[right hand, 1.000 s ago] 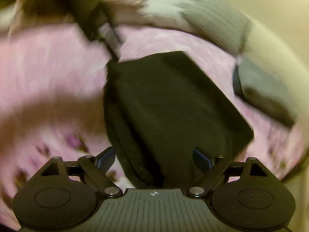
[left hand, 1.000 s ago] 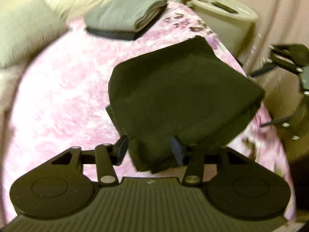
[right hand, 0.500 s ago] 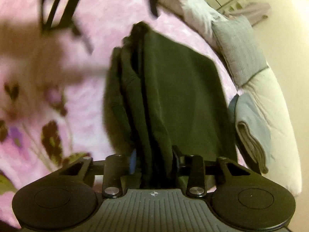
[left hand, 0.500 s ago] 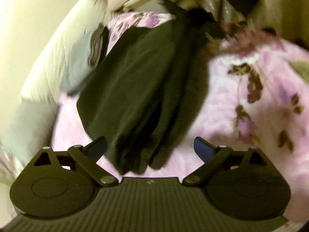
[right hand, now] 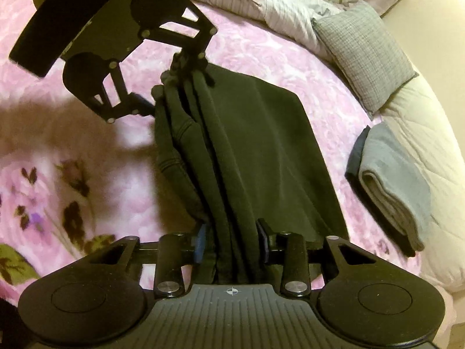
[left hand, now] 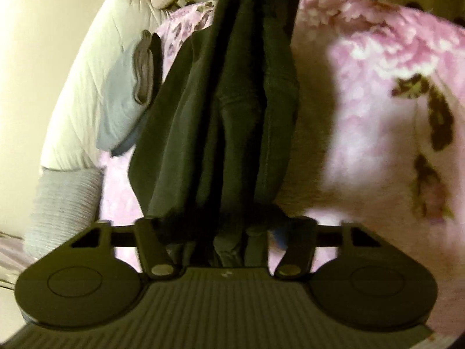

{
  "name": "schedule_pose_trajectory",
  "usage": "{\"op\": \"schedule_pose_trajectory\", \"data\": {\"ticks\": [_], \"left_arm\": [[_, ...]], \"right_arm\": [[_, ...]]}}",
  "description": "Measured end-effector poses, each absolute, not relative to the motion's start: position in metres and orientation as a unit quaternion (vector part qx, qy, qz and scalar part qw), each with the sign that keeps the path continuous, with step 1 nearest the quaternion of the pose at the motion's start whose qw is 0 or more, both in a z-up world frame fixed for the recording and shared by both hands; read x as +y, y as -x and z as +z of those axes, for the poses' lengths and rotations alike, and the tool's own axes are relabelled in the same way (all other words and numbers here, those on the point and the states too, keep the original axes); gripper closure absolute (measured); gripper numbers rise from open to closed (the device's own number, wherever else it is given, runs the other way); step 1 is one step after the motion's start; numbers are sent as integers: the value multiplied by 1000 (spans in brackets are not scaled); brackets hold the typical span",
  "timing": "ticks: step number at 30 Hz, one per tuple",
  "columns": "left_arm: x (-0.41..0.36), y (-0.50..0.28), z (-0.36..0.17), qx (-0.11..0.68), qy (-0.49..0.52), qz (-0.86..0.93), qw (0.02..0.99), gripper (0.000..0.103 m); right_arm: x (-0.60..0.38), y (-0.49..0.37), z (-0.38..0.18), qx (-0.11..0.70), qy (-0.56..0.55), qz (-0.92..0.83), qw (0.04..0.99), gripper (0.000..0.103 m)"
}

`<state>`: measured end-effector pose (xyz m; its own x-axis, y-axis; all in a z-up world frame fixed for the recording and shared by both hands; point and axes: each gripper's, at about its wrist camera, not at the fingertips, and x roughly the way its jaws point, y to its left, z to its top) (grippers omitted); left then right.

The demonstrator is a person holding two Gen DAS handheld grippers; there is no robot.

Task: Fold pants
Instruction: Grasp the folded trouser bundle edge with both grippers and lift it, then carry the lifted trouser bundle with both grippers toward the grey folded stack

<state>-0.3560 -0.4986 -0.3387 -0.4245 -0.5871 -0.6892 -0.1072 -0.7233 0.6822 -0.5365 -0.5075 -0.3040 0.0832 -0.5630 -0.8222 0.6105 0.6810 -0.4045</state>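
**Dark pants gripped at both ends above the pink bed**

Left wrist view: the left gripper [left hand: 223,229] has its jaws partly closed, having just narrowed from a wide spread, and they pinch a bunched end of the dark pants [left hand: 232,101]. The cloth runs away from the camera in long vertical folds over the pink flowered blanket [left hand: 377,93]. To the left lie a folded grey garment [left hand: 125,93] against a white quilt [left hand: 96,72], with a grey pillow [left hand: 64,203] nearer the camera.

Right wrist view: the right gripper [right hand: 231,241] holds the near end of the pants [right hand: 255,145] between its blue pads, jaws about half closed on the gathered folds, having just eased slightly wider. At the far end the left gripper [right hand: 186,67] clamps the bunched fabric. One flat panel of the pants spreads to the right over the blanket [right hand: 261,43]. The folded grey garment [right hand: 389,180] lies at the right, and the grey pillow [right hand: 363,55] is beyond it.
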Motion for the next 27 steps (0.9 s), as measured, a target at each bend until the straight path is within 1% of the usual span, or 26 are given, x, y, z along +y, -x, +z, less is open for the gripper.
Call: {"op": "schedule_pose_trajectory", "data": {"ticks": [1, 2, 3, 4, 5, 6, 8, 11, 13, 14, 15, 16, 17, 18, 21, 27], "left_arm": [[-501, 355, -336, -330, -516, -776, 150, 56], [-501, 354, -333, -322, -517, -779, 147, 57], [-506, 355, -328, -310, -520, -783, 142, 59], [-508, 356, -323, -295, -522, -788, 140, 60], [-514, 358, -317, -276, -525, -793, 140, 61], [-518, 361, -313, -263, -528, -796, 136, 61], [-527, 367, -302, -236, -535, -801, 128, 61], [-540, 366, -289, -203, -541, -807, 123, 62], [-548, 367, -283, -189, -543, -810, 119, 62], [-548, 366, -281, -188, -544, -809, 118, 62], [-546, 365, -280, -190, -545, -808, 117, 62], [-544, 366, -277, -192, -544, -809, 116, 62], [-541, 366, -276, -193, -544, -808, 115, 62], [-537, 367, -274, -194, -546, -807, 114, 63], [-526, 363, -259, -165, -546, -813, 119, 64], [-496, 343, -205, -108, -545, -825, 105, 65]], "right_arm": [[-504, 536, -305, 544, -23, -401, 737, 63], [-499, 536, -306, 539, -25, -407, 737, 54], [-496, 534, -308, 536, -24, -414, 735, 40], [-488, 532, -310, 533, -18, -430, 728, 33], [-479, 528, -312, 526, -11, -443, 726, 20], [-473, 524, -313, 519, -2, -450, 726, 13], [-460, 512, -321, 523, 28, -450, 724, 11], [-459, 502, -342, 541, 77, -450, 706, 11], [-469, 503, -358, 575, 89, -448, 679, 11], [-474, 505, -365, 598, 101, -449, 656, 14], [-479, 509, -369, 615, 107, -448, 640, 29], [-481, 513, -368, 622, 112, -450, 631, 39], [-483, 517, -363, 624, 102, -447, 633, 55], [-487, 521, -354, 624, 82, -443, 638, 64], [-486, 525, -322, 634, 77, -428, 639, 72], [-467, 520, -232, 646, 66, -377, 660, 75]]}}
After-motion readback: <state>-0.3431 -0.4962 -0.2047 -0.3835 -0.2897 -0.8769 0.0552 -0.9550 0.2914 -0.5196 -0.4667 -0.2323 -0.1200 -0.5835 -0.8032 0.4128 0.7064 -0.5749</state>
